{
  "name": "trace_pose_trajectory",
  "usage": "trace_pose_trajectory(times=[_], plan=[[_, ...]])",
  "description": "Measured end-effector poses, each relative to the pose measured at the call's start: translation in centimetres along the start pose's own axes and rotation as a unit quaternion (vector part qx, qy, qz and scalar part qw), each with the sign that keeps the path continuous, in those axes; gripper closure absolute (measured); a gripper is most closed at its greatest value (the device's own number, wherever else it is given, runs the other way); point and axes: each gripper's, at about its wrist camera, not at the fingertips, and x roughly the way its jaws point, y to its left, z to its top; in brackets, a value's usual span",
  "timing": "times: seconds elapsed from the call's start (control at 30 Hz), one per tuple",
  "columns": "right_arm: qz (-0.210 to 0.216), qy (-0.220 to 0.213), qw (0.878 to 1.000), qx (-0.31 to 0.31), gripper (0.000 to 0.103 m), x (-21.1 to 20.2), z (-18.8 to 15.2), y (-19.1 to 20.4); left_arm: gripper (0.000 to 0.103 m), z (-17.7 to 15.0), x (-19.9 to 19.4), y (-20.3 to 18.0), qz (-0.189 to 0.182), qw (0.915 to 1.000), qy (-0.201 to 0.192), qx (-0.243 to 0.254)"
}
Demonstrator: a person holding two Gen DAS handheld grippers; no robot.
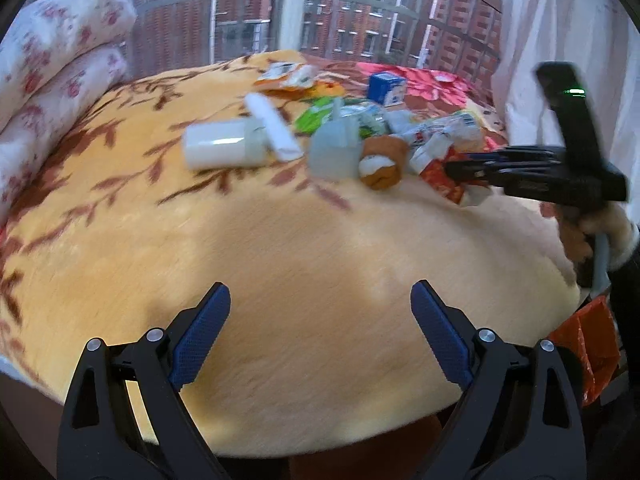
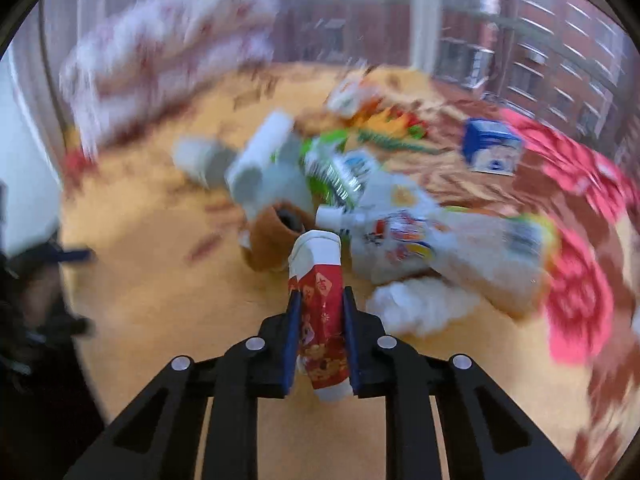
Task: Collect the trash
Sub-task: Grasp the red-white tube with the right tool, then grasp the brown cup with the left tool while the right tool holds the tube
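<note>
Your right claw (image 2: 320, 300) is clamped on a small red carton (image 2: 320, 316) with white ends, printed with gold and red festive figures and a diamond-shaped label. Its blue pads press both long sides, and the carton's white top sticks out forward past the fingertips, toward the pile. In the left wrist view the same right claw (image 1: 452, 168) comes in from the right at the near edge of the heap, with the red carton (image 1: 444, 178) at its tips.

Your left claw (image 1: 320, 308) is spread wide and holds nothing; it hangs over a bare stretch of the orange blanket (image 1: 280, 248) on the bed, well short of the trash.

The rest of the trash lies in a loose heap on the blanket:
- a white cylinder-shaped container (image 1: 218, 145) on its side at the left of the heap, with a white tube (image 1: 274, 126) lying across it
- a brown cup-like piece (image 1: 384, 162) just left of the red carton, its open mouth visible from the right wrist (image 2: 280, 228)
- a crushed clear bottle with a green label (image 2: 334, 168)
- a white printed plastic bag (image 2: 452, 248) to the right of the carton
- a blue-and-white box (image 2: 490, 150) standing apart, farther back

An orange bag (image 1: 588, 356) hangs at the right edge of the bed. Floral pillows (image 1: 60, 64) sit at the far left. Much of the right wrist view is motion-blurred
</note>
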Motion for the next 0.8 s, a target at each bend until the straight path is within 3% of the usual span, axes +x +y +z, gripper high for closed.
trace_pose_trajectory(times=[0.17, 0.27, 0.37, 0.6, 0.7, 0.73, 0.77, 0.8], plan=[[-0.017, -0.072, 0.996, 0.052, 0.084, -6.4, -4.1, 0.5, 0.014, 2.8, 2.6, -3.4, -0.04, 0.9991, 0.0, 0.014], [-0.037, -0.098, 0.991, 0.089, 0.084, -8.9, -6.7, 0.6, 0.014, 4.4, 4.5, -5.1, -0.043, 0.9989, 0.004, 0.017], [-0.056, -0.113, 0.985, 0.118, 0.083, -10.6, -9.2, 0.8, 0.014, 6.0, 6.4, -7.0, -0.027, 0.9992, 0.006, 0.029], [-0.04, -0.115, 0.981, 0.154, 0.083, -11.0, -12.3, 0.7, 0.014, 8.4, 9.6, -9.3, 0.033, 0.9971, 0.008, 0.068], [-0.037, -0.115, 0.981, 0.153, 0.083, -10.8, -13.0, 0.7, 0.014, 9.2, 11.4, -9.1, 0.05, 0.9961, 0.029, 0.068], [-0.035, -0.118, 0.981, 0.153, 0.083, -10.7, -13.1, 0.7, 0.018, 9.4, 11.8, -8.8, 0.052, 0.9959, 0.035, 0.065], [-0.03, -0.119, 0.98, 0.155, 0.083, -10.6, -13.2, 0.6, 0.038, 9.6, 12.2, -8.5, 0.055, 0.9959, 0.04, 0.06], [-0.027, -0.121, 0.98, 0.158, 0.083, -10.5, -13.2, 0.7, 0.047, 9.8, 12.9, -8.0, 0.057, 0.9955, 0.051, 0.056]])
